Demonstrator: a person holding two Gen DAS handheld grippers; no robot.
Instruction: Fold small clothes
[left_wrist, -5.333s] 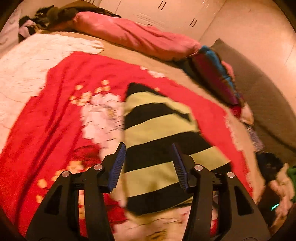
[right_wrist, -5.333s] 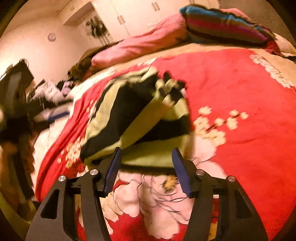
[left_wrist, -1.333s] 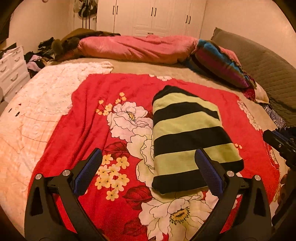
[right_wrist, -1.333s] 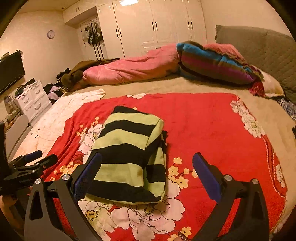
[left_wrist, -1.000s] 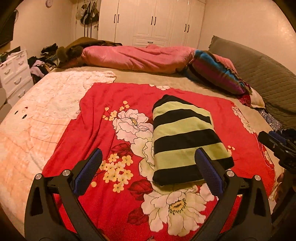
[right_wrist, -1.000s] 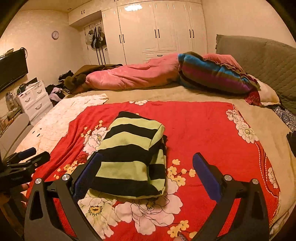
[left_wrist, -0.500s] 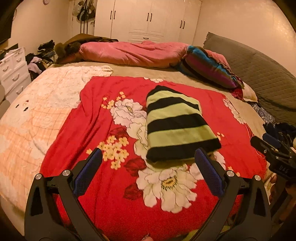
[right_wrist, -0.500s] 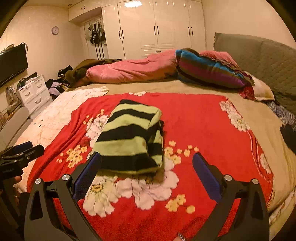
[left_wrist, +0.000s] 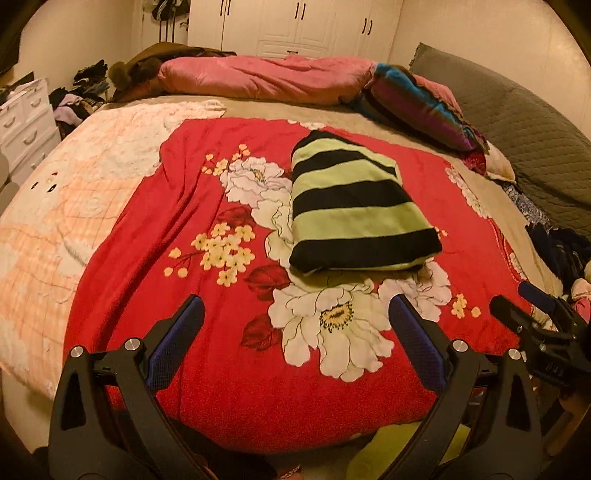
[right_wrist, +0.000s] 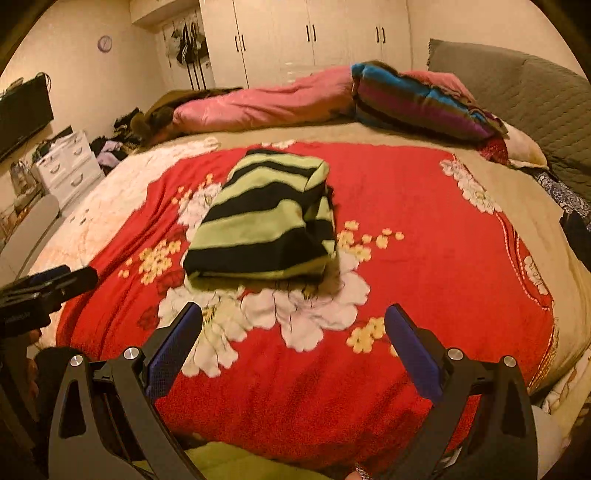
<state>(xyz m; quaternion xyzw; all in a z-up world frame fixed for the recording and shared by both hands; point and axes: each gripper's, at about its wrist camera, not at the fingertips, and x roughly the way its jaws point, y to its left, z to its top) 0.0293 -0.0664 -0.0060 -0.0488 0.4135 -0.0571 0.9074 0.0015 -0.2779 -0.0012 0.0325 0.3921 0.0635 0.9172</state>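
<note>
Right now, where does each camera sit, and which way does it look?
Left wrist: on the left tool, facing across the bed at the striped garment; its open fingers show, and the right tool at the right edge.
Right wrist: on the right tool, facing the same way; the left tool shows at the left edge.
Shared: garment, red blanket, wardrobe.

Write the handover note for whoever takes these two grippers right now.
Left gripper: open, empty, held back near the front edge of the bed.
Right gripper: open, empty, also held back, beside the left one.
Striped garment: folded into a compact bundle, lying on the red flowered blanket, touched by neither gripper.
Done: this piece looks folded.
Left: probably the next piece. Something yellow-green shows at the bottom edge in both views, but I cannot tell what it is. Loose clothes lie at the bed's right side.
</note>
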